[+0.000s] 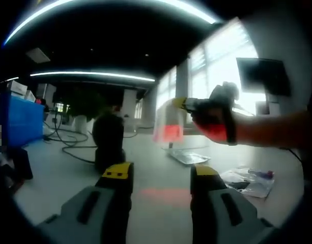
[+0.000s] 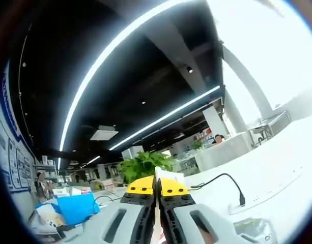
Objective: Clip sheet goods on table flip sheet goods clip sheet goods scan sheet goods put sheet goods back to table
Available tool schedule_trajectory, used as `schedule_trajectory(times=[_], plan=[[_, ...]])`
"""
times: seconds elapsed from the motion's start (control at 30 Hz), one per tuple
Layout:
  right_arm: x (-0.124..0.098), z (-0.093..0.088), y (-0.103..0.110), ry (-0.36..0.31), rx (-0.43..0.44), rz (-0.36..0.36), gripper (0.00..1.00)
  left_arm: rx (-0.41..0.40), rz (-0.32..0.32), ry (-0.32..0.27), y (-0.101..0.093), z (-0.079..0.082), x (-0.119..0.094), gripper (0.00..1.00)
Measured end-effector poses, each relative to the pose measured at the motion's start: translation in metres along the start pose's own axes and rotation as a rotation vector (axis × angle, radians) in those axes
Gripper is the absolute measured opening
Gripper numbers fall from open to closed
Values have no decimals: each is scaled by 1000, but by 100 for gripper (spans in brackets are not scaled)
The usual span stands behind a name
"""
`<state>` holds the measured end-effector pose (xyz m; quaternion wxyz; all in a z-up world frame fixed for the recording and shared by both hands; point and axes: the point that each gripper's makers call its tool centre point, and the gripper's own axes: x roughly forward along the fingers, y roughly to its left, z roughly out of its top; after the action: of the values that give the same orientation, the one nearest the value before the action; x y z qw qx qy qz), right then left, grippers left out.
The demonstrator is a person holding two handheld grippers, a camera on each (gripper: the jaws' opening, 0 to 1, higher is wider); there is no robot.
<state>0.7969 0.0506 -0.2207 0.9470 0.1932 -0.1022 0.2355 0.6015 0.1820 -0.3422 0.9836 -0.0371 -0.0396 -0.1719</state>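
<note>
The big white table [image 1: 161, 178] filled the lower middle of the left gripper view. Right of center, the right gripper [image 1: 182, 103] held up a thin clear sheet [image 1: 168, 124], glowing red from a light. A black scanner [image 1: 108, 140] stood left of center. In the right gripper view its jaws were pinched shut on the sheet's edge. The left gripper [image 1: 161, 175] stood open at the bottom, holding nothing. I think the sheet should stay flat and steady in the red light.

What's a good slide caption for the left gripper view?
Right tool holds a clear sheet pack in the scanner's red light, left tool open.
</note>
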Motion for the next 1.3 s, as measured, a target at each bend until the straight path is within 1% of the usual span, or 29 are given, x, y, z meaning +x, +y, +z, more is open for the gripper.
schedule_trajectory(times=[0.07, 0.17, 0.27, 0.47, 0.83, 1.0, 1.07, 1.1, 1.17, 1.27, 1.3], plan=[[-3, 3, 4, 4, -5, 10, 0, 7, -2, 1, -1, 0, 0, 37], [-4, 7, 2, 6, -9, 17, 0, 8, -3, 0, 0, 0, 0, 37], [-6, 15, 1, 3, -15, 23, 0, 5, -2, -2, 1, 1, 0, 37], [-15, 28, 8, 4, -27, 47, 0, 20, -10, -3, -2, 1, 0, 37], [-29, 54, 12, -2, -44, 89, 0, 31, -10, 2, -3, -1, 1, 37], [-35, 65, 16, -9, -65, 114, 0, 38, -7, 5, -3, -1, 1, 37], [-39, 67, 21, -10, -71, 123, 0, 40, -7, 7, -3, -2, 1, 37], [-39, 70, 20, -10, -76, 128, 0, 42, -6, 8, -3, -2, 1, 37], [-42, 74, 22, -14, -97, 143, 0, 45, -6, 10, -3, -2, 1, 37], [-45, 75, 22, 12, -39, 137, 0, 51, -5, 12, -4, -3, 1, 37], [-46, 76, 22, 9, -44, 140, 0, 54, -4, 13, -4, -3, 1, 37]])
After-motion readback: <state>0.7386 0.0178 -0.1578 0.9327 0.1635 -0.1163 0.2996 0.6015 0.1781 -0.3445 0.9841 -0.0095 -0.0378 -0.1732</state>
